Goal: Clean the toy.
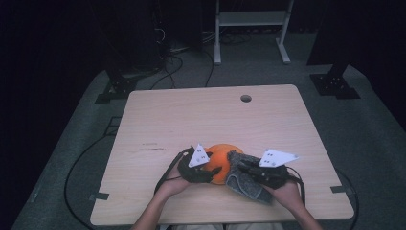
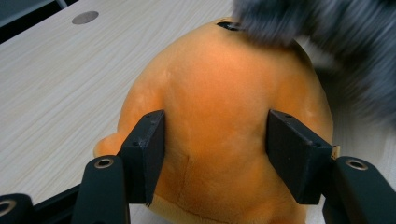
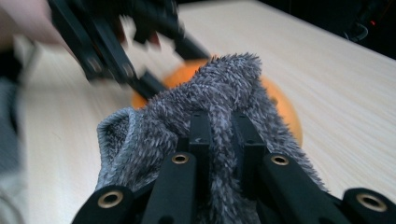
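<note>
A dark room with cables on the floor surrounds a pale wooden tabletop (image 1: 191,115), bare apart from a round hole (image 1: 246,98) near its far edge. The work sits close to the near edge, about midway along it: an orange plush (image 1: 221,158) with a grey fuzzy sock (image 1: 244,179) draped against its right side.

Your left gripper (image 1: 207,168) has its jaws apart, one on each flank of the plush (image 2: 219,116), touching or very nearly touching the fabric without pinching it in. Your right gripper (image 1: 249,167) is clamped on a fold of the sock (image 3: 219,98), the jaws nearly together with grey pile bunched between them.

This looks like pulling the sock over the plush. To do it well, steady the plush firmly with your left jaws so it does not roll, and bite only one layer of the sock so its mouth stays open; a doubled fold, as the grip may be now, would keep it shut. Lift the cuff up and over the rounded top rather than dragging it across.

The sock's long axis runs from the plush's top down towards the near right corner, its free end trailing by your right hand. The plush is a low dome with no clear long axis
</note>
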`<state>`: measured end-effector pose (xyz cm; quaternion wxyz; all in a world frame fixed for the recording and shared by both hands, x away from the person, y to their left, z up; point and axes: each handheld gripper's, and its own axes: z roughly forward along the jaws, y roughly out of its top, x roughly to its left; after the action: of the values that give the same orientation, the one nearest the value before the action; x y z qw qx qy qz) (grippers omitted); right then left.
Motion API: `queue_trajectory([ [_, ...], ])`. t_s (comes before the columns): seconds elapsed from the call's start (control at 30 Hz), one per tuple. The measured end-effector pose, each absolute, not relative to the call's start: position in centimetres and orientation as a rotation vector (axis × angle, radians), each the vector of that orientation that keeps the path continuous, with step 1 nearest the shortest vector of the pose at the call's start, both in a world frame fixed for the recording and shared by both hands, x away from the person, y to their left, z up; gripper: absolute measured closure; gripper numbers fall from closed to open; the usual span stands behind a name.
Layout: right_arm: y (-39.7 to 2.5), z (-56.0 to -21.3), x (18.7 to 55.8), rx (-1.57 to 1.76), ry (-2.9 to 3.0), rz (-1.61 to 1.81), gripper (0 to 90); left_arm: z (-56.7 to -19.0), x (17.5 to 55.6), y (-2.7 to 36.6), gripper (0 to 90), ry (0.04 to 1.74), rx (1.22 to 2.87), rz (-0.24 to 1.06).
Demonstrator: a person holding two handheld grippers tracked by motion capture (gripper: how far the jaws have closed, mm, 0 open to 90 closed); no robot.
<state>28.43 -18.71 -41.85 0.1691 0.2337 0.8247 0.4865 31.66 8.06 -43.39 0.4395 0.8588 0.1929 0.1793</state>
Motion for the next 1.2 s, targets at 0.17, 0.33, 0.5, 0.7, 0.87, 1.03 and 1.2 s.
queue_trajectory([
  [0.17, -19.4, -43.2, 29.3, 0.710, 2.354, 1.304, 80.3, -43.4, 31.8, 8.0, 38.5, 0.483, 2.122, 0.441],
  [0.33, -21.4, -44.1, 30.2, 0.830, 2.352, 1.250, 80.5, -43.5, 31.8, 8.0, 38.4, 0.488, 2.119, 0.442],
  [0.5, -21.6, -42.3, 29.8, 0.831, 2.289, 1.514, 80.4, -43.7, 31.9, 8.0, 37.9, 0.504, 2.112, 0.436],
  [0.7, -19.4, -43.2, 30.5, 0.781, 2.337, 1.393, 80.3, -43.7, 31.8, 7.8, 38.7, 0.498, 2.114, 0.441],
  [0.87, -21.4, -43.8, 31.4, 0.896, 2.340, 1.338, 80.3, -43.6, 31.7, 7.8, 39.1, 0.488, 2.131, 0.438],
  [1.03, -23.2, -45.1, 31.9, 0.996, 2.350, 1.299, 80.2, -43.7, 31.7, 8.0, 39.0, 0.495, 2.135, 0.427],
  [1.2, -21.5, -43.4, 30.9, 0.860, 2.300, 1.460, 79.9, -43.8, 31.9, 8.4, 38.7, 0.492, 2.136, 0.407],
])
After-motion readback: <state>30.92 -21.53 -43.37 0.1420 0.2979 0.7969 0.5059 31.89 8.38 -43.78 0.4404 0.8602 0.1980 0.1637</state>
